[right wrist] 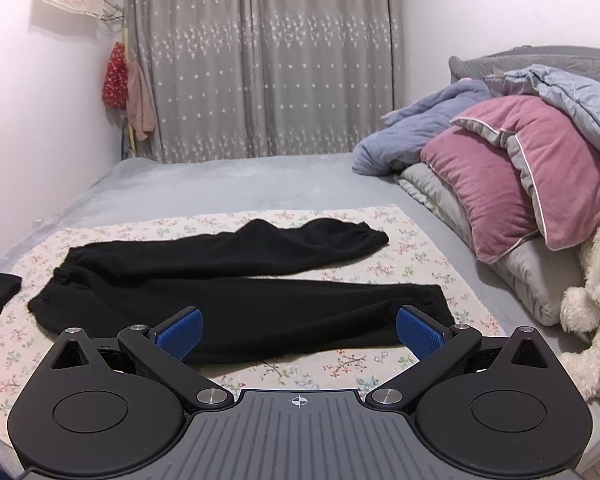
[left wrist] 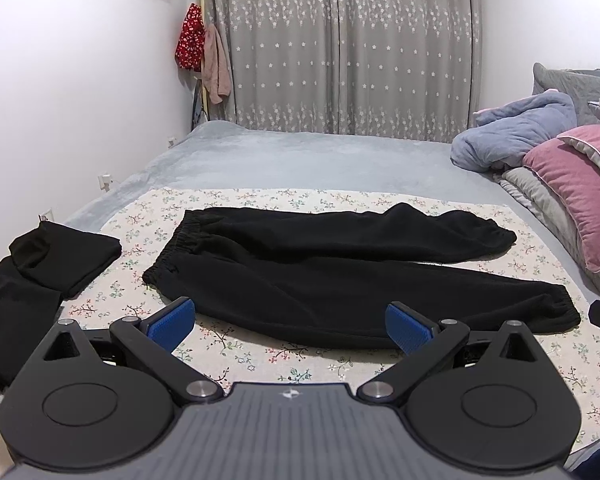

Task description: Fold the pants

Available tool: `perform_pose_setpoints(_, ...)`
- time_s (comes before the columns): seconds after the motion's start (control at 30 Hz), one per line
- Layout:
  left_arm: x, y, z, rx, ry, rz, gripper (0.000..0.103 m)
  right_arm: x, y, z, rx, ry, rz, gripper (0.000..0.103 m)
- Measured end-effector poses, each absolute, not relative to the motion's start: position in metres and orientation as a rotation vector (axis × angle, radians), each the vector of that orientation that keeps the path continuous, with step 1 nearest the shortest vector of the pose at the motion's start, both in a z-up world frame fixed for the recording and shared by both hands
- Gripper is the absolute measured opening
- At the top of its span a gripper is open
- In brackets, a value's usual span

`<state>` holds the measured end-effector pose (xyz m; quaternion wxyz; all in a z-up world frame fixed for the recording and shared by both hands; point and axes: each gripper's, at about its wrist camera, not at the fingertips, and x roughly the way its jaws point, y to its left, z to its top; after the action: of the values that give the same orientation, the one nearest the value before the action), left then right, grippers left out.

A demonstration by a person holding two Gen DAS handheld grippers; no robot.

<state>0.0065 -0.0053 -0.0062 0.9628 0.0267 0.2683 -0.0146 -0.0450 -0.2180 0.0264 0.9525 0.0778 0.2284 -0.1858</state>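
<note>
Bedroom setup here: a grey bed [left wrist: 300,156] with a floral mat [left wrist: 236,344] spread across it as my folding surface. Closest to me, my left tool [left wrist: 290,326] and right tool [right wrist: 299,330] both hover just short of the near edge of the pants, jaws spread wide, gripping nothing.

The black pants [left wrist: 340,272] lie flat on the mat, waistband to the left, both legs running right and splayed apart a bit, the far leg humped up in the middle. Nothing's folded yet as far as I can judge. Off to the left sits a pile of black clothes [left wrist: 40,264]; pillows [right wrist: 500,168] and a white plush toy [right wrist: 592,300] are stacked on the right, curtains [left wrist: 340,48] behind it all.

My worry: this fleece looks thick and slouchy, so if I pinch only the top layer the leg could drag unevenly and bunch. That hump could also end up as a lopsided fold.
</note>
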Motion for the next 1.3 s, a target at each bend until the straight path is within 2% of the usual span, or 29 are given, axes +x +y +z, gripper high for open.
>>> perform_pose_setpoints(0.4,0.027,-0.01,-0.017,0.044,0.531,-0.038,0.103,-0.023,-0.228,0.013,0.158,0.51,-0.397,0.103)
perform_pose_setpoints(0.77,0.084,0.014,-0.035,0.003,0.619,-0.051,0.103,0.013,-0.258,-0.011,0.174,0.559,-0.424,0.103)
perform_pose_setpoints(0.97,0.151,0.08,-0.055,-0.058,0.665,0.063,0.103,0.04,-0.329,-0.045,0.292,0.629,-0.497,0.103)
perform_pose_setpoints(1.17,0.207,0.176,-0.098,-0.364,0.837,0.191,0.103,0.058,-0.412,-0.098,0.402,0.728,-0.66,0.103)
perform_pose_setpoints(1.27,0.218,0.216,-0.124,-0.547,0.88,0.278,0.103,0.057,-0.441,-0.121,0.52,0.738,-0.691,0.1)
perform_pose_setpoints(1.3,0.219,0.229,-0.13,-0.597,0.872,0.297,0.103,0.054,-0.448,-0.126,0.56,0.739,-0.695,0.093)
